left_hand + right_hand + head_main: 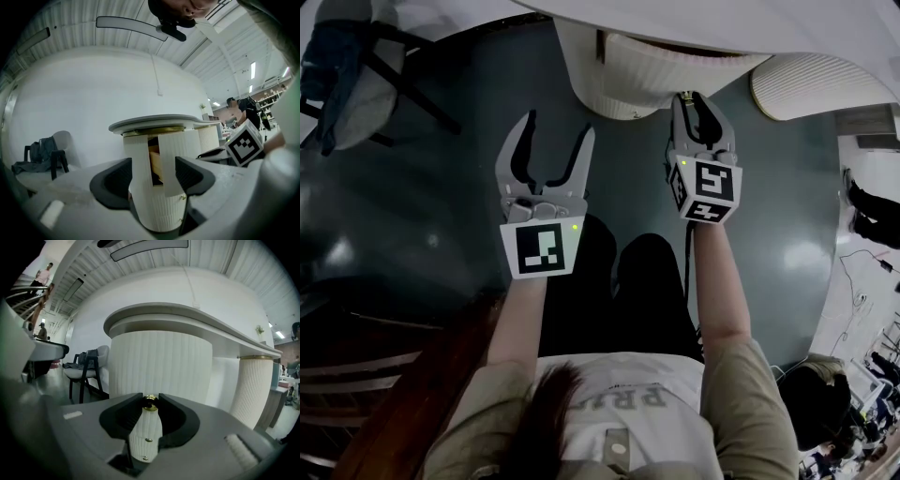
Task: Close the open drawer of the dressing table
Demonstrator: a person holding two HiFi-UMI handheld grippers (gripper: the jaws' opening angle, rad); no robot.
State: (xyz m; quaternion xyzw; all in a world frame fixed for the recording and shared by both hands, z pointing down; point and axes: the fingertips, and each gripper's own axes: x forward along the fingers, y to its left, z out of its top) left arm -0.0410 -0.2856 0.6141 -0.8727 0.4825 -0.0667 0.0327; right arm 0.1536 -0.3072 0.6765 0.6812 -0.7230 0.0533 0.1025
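Observation:
The white ribbed dressing table point(591, 75) stands ahead of me under a curved top point(187, 317). Its drawer point(171, 161) stands out from the pedestal, and a wooden inside point(154, 164) shows behind the ribbed front. My right gripper point(690, 101) is shut on the drawer front point(146, 430), with the gold knob point(150, 402) right at the fingertips of this gripper point(150, 399). My left gripper point(558, 127) hangs open to the left of it, short of the pedestal. In its own view nothing lies between the jaws of the left gripper point(153, 161).
A second ribbed pedestal point(816, 84) carries the top at the right. A dark chair with a bag point(356, 75) stands on the grey floor at the left. The person's legs point(619, 281) are below the grippers. Dark wooden steps point(356, 375) lie at lower left.

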